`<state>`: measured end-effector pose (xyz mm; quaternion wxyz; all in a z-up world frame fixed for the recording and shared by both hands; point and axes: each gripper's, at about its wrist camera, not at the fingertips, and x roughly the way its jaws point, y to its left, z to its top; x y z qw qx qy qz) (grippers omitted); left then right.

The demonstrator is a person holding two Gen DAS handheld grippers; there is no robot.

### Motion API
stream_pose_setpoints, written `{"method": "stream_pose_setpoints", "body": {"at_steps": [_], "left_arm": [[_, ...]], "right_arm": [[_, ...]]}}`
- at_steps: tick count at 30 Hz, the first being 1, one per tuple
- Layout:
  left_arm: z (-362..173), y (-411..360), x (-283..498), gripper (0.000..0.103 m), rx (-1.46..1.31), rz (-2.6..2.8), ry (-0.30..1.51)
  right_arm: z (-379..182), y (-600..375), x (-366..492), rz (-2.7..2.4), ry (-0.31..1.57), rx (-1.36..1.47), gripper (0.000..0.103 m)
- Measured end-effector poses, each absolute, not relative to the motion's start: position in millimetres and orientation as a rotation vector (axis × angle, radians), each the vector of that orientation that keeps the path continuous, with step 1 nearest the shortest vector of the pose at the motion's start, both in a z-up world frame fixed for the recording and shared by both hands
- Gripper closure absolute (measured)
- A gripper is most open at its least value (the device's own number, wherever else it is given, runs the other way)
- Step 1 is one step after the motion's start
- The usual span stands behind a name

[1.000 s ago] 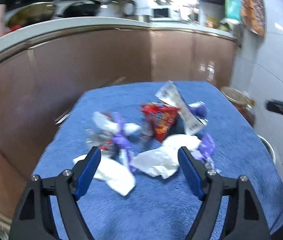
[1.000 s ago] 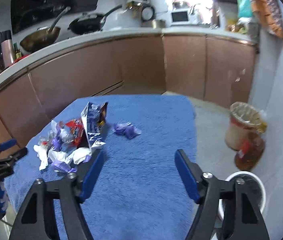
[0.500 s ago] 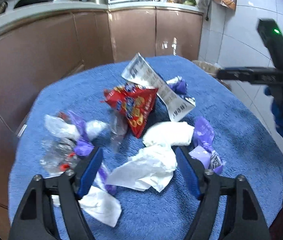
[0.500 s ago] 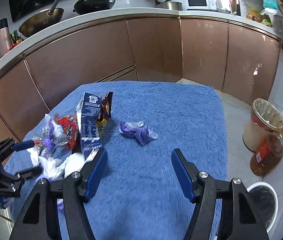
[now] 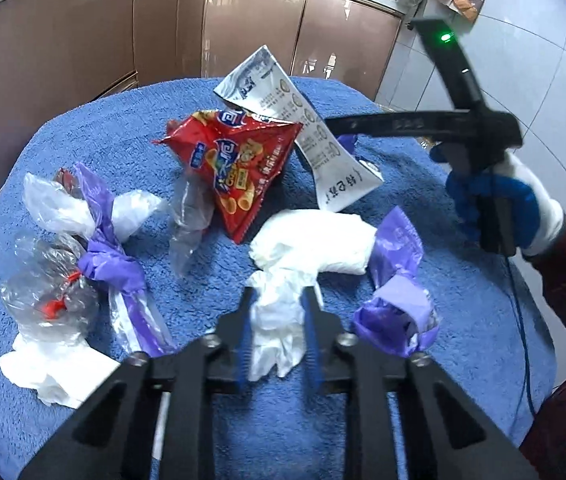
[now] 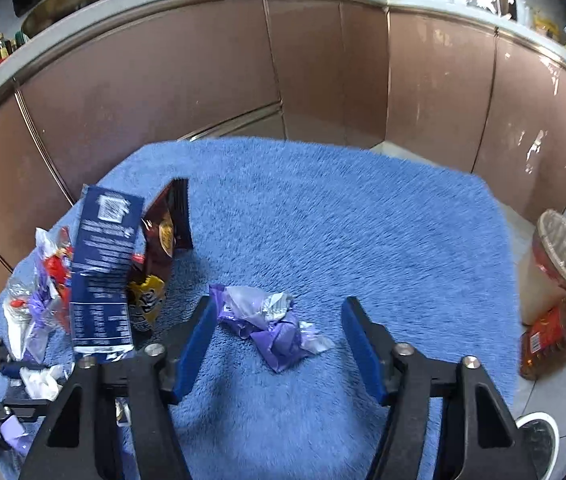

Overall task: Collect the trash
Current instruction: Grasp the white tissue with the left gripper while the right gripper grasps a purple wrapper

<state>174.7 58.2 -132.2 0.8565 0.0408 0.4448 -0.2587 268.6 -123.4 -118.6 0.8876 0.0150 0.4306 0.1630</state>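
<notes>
1. Left wrist view: left gripper [image 5: 277,320] closing, pinching one white tissue [image 5: 279,332]; one red snack bag [image 5: 239,164] beyond.
2. Right gripper [image 6: 279,328] closing, pads apart around one purple wrapper [image 6: 271,324].

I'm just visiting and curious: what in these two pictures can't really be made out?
- Left wrist view: the crumpled white tissue is partly covered by the closing left gripper.
- Right wrist view: the white bin is cut by the picture's edge and the right gripper, jaws closing around the purple wrapper; its contents are unseen.
- Right wrist view: print on the dark blue carton is too small.
</notes>
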Motion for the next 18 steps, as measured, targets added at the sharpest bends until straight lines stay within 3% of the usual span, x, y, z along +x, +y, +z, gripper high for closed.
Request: {"method": "stream_pose_setpoints", "body": {"at_steps": [1, 9, 18], "left_arm": [[-131.5, 56.4, 172.8, 0.088, 0.092, -0.534, 0.931], [-107.3, 43.5, 165.1, 0.092, 0.178, -0.365, 0.864], [-64.4, 36.8, 134.0, 0.092, 0.283, -0.212, 0.735]], "right_arm": [[-122.1, -122.2, 270.7, 0.343, 0.907, 0.036, 0.059], [-126.4, -117.9, 262.4, 0.350, 0.908, -0.012, 0.078], [-87.0, -138.2, 212.7, 0.298, 0.840, 0.000, 0.079]]}}
